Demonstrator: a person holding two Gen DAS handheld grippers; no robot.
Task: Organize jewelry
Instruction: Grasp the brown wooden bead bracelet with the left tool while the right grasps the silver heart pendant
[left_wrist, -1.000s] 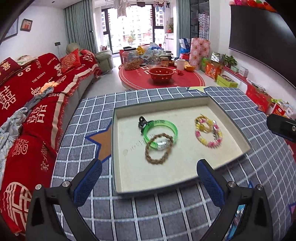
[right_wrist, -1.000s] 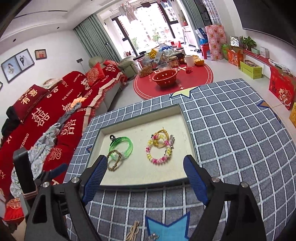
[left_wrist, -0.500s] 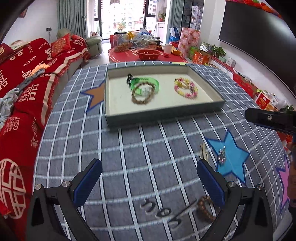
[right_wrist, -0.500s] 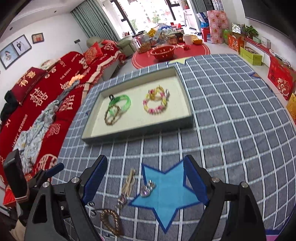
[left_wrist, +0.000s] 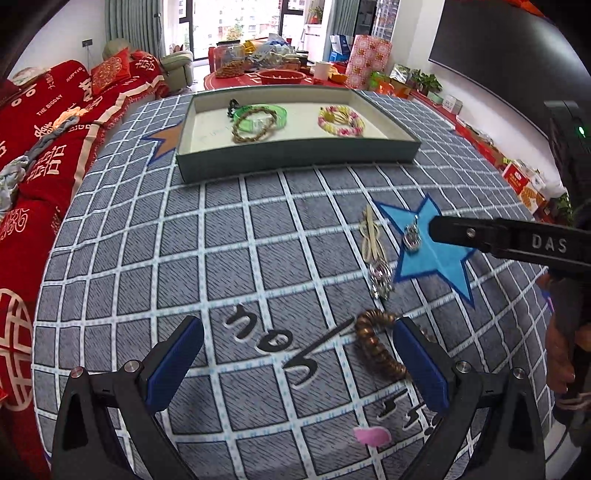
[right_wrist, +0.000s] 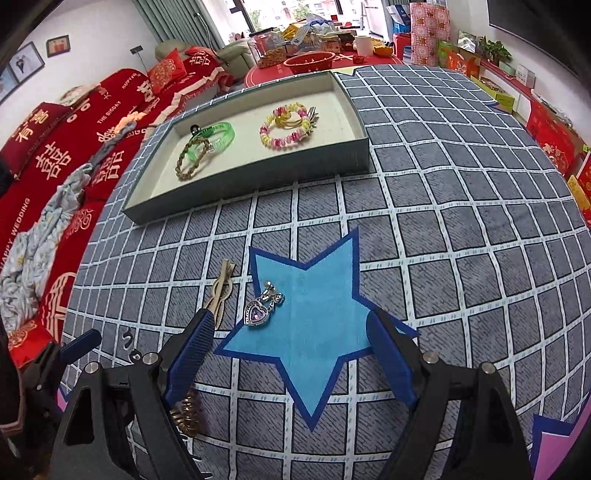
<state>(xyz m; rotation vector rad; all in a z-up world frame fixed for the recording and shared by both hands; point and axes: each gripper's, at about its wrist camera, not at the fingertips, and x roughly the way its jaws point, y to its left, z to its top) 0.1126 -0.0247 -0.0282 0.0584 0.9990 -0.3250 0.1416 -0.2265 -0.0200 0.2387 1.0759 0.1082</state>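
A grey tray (left_wrist: 295, 162) (right_wrist: 258, 184) at the far side holds a green bangle (left_wrist: 260, 116) (right_wrist: 214, 138), a brown braided bracelet (left_wrist: 253, 129) and a pink-yellow bead bracelet (left_wrist: 341, 120) (right_wrist: 286, 127). On the cloth lie a heart pendant (right_wrist: 260, 312) (left_wrist: 412, 236), a gold hair clip (right_wrist: 221, 286) (left_wrist: 371, 236), a silver piece (left_wrist: 380, 278) and a brown bead bracelet (left_wrist: 376, 345) (right_wrist: 188, 413). My left gripper (left_wrist: 297, 363) is open, the bead bracelet by its right finger. My right gripper (right_wrist: 290, 354) is open, just short of the pendant.
The table carries a grey checked cloth with a blue star (right_wrist: 314, 325). A red sofa (left_wrist: 48, 122) runs along the left. A red round table (right_wrist: 325, 62) with bowls and boxes stands beyond the tray. My right gripper's arm (left_wrist: 517, 242) reaches in from the right.
Both grippers have pulled back from the tray toward the near side of the table and lowered over the loose jewelry. Both stay open.
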